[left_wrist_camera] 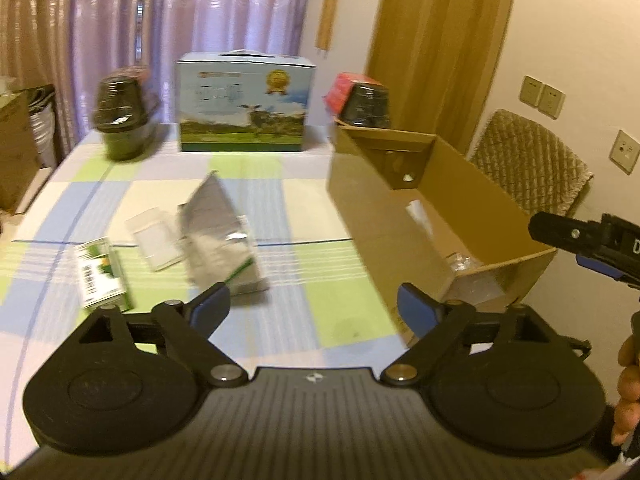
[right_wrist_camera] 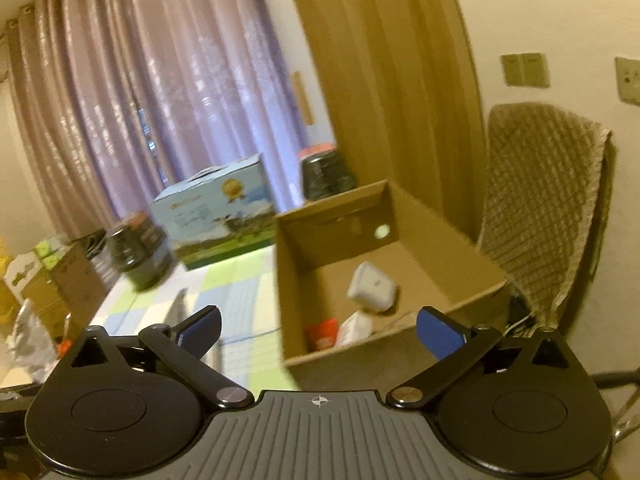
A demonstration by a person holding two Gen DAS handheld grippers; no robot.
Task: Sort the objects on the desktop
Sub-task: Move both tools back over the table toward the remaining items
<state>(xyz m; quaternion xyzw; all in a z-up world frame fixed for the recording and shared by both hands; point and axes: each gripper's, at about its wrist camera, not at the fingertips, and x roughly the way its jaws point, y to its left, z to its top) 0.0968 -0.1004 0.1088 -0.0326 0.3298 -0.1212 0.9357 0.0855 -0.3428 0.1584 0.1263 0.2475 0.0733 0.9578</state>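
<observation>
I'm holding my left gripper [left_wrist_camera: 314, 306] wide, the silver pouch [left_wrist_camera: 222, 236] lying just ahead; my right gripper [right_wrist_camera: 318, 326], also wide, is hovering beside the cardboard box [right_wrist_camera: 320, 240].

The box [left_wrist_camera: 400, 216] is plain matt brown cardboard. The tablecloth [left_wrist_camera: 280, 208] looks like smooth checked cloth. A crinkled silvery pouch [left_wrist_camera: 218, 236] shines like foil. The grippers' pads [left_wrist_camera: 416, 314] are matt blue, their arms black plastic with shiny metal rivets [left_wrist_camera: 224, 372].
</observation>
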